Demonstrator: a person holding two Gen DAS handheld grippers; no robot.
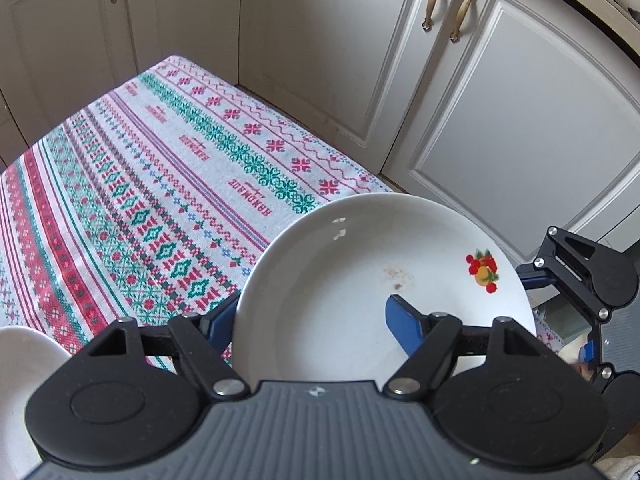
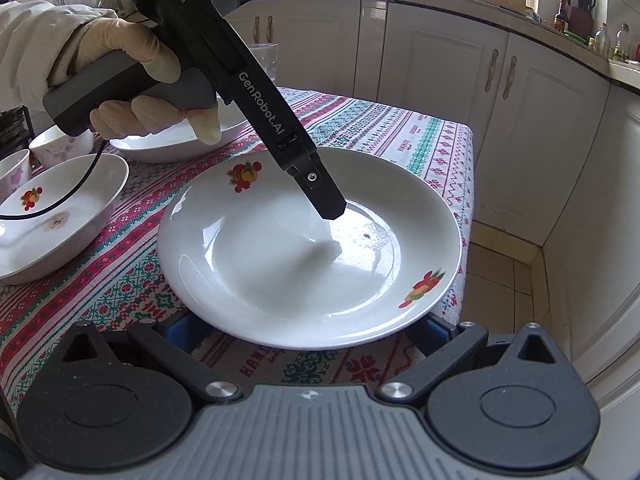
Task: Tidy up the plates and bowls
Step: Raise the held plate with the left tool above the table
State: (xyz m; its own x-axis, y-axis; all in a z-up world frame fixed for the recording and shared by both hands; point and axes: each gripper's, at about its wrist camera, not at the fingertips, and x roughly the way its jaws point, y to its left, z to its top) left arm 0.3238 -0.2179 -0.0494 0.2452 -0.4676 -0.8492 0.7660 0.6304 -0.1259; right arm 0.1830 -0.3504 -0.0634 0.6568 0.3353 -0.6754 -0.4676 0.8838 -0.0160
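Note:
A white deep plate [image 1: 340, 272] with fruit decals lies near the corner of the patterned tablecloth [image 1: 140, 200]. My left gripper [image 1: 312, 308] straddles its rim with the jaws well apart. One blue finger [image 1: 404, 320] rests inside the well and the other finger [image 1: 220, 320] sits outside the rim. In the right wrist view the same plate [image 2: 280, 272] fills the middle, and the left gripper [image 2: 332, 210] reaches down into it from the upper left, held by a gloved hand [image 2: 120, 48]. My right gripper [image 2: 306, 328] stands wide open at the plate's near edge, its blue fingertips [image 2: 180, 328] partly hidden under the rim.
A fruit-decal bowl [image 2: 60, 216] sits at the left, with another white bowl [image 2: 180, 140] behind the hand and flowered cups [image 2: 60, 148] beyond. A glass [image 2: 266, 60] stands at the back. The table edge and tiled floor [image 2: 504, 272] lie right of the plate, and cream cabinets [image 1: 500, 120] stand close by.

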